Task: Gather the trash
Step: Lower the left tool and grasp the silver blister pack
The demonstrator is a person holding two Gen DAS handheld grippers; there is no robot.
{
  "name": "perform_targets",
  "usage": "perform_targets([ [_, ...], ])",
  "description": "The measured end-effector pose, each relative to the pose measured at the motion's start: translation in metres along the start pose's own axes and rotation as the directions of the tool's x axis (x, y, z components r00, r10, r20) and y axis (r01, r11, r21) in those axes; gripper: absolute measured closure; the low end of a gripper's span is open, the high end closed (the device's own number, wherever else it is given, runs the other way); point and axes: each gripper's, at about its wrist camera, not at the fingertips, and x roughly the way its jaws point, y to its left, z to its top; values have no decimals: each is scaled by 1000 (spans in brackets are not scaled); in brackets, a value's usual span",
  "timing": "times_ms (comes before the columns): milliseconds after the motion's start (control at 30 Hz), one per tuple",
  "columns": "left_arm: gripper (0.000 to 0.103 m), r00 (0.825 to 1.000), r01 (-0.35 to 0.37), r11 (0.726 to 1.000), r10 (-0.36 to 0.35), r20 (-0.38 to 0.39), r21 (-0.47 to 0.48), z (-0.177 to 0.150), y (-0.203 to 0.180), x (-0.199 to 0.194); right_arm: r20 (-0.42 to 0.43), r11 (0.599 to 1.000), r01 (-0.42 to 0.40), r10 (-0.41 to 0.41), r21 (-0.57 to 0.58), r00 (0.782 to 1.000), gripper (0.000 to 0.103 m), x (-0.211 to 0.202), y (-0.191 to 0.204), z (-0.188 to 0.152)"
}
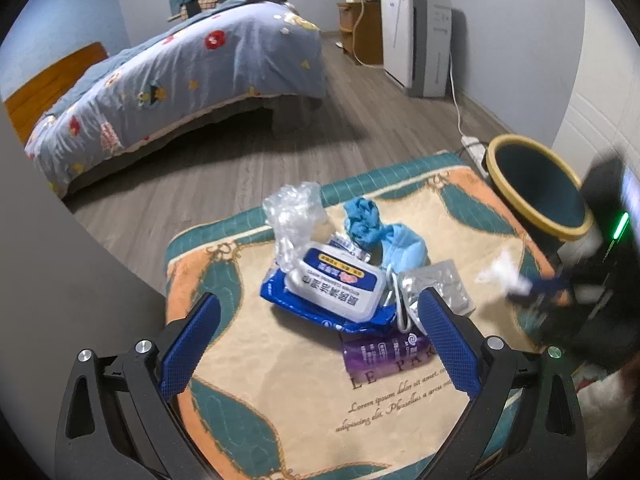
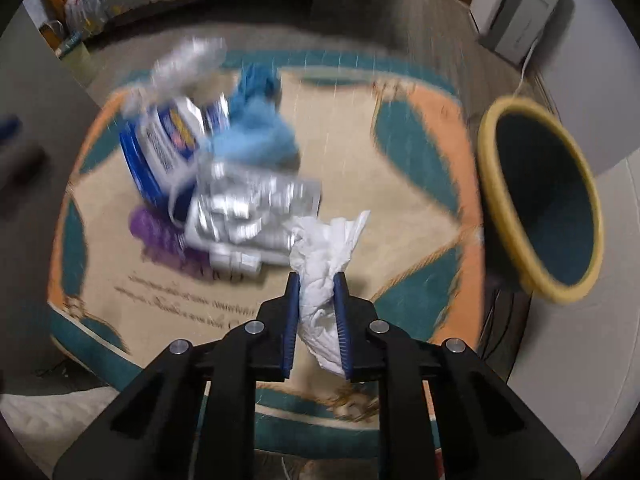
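While the right gripper [image 2: 317,280] points down at the mat [image 2: 408,208], its blue pads are pinched on a crumpled white tissue [image 2: 326,264], which sticks out past the fingertips and bulges behind them. From the left wrist camera the same gripper [image 1: 538,286] shows as a blur at the right edge, the tissue [image 1: 502,274] at its tip, just in front of the bin [image 1: 532,216].

That bin [image 2: 496,184] has a yellow rim and a dark teal inside. It leans with its mouth toward the cameras, at the mat's right edge. Nothing can be seen inside it; the part in view is bare wall.

Left of the tissue the rest of the trash lies in a heap near the middle of the mat [image 1: 248,364]. Nearest is a silver foil pack [image 1: 444,284], with a purple wrapper [image 1: 384,350] flat in front of it. A blue and white wipes pack [image 1: 336,288] lies on the heap's left side. A clear plastic bag [image 1: 290,216] stands crumpled at the far left, and blue cloth [image 1: 384,232] is bunched at the far side, touching the wipes pack.

The left gripper [image 1: 320,340] is spread wide with nothing between its pads, poised over the near side of the heap; one pad is left of the wipes pack and the other overlaps the foil pack in the picture.

Beyond the mat are a wooden floor [image 1: 224,160], a bed [image 1: 180,80] far left, and a white appliance [image 1: 416,40] by the far wall.
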Motion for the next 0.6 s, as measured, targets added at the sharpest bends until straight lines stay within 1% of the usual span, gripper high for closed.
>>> perform_targets([
  [133, 5, 999, 17, 999, -16, -40, 29, -4, -14, 19, 84, 999, -16, 20, -46, 996, 86, -16, -17, 20],
  [200, 5, 998, 27, 998, -24, -58, 50, -6, -23, 28, 97, 999, -48, 50, -17, 994, 86, -14, -26, 28],
  [267, 5, 996, 43, 997, -38, -76, 66, -8, -31, 37, 90, 995, -92, 88, 41, 992, 86, -7, -40, 36],
  [367, 6, 989, 113, 992, -106, -100, 63, -8, -46, 48, 97, 994, -97, 91, 59, 991, 86, -9, -55, 47],
  [433, 9, 983, 155, 986, -149, -106, 55, -8, -55, 52, 97, 992, -103, 96, 68, 991, 86, -5, -60, 48],
  [467, 13, 980, 173, 983, -167, -108, 54, -8, -60, 54, 97, 991, -111, 104, 75, 990, 86, -5, -64, 49],
  [500, 23, 975, 200, 979, -193, -113, 49, -8, -66, 56, 99, 989, -120, 112, 82, 989, 86, -4, -67, 49],
  [567, 34, 962, 244, 969, -238, -136, 26, -6, -73, 61, 101, 987, -132, 123, 87, 987, 86, -5, -71, 49],
  [600, 34, 955, 260, 966, -255, -151, 13, -7, -77, 65, 100, 986, -138, 129, 88, 987, 86, -4, -73, 48],
])
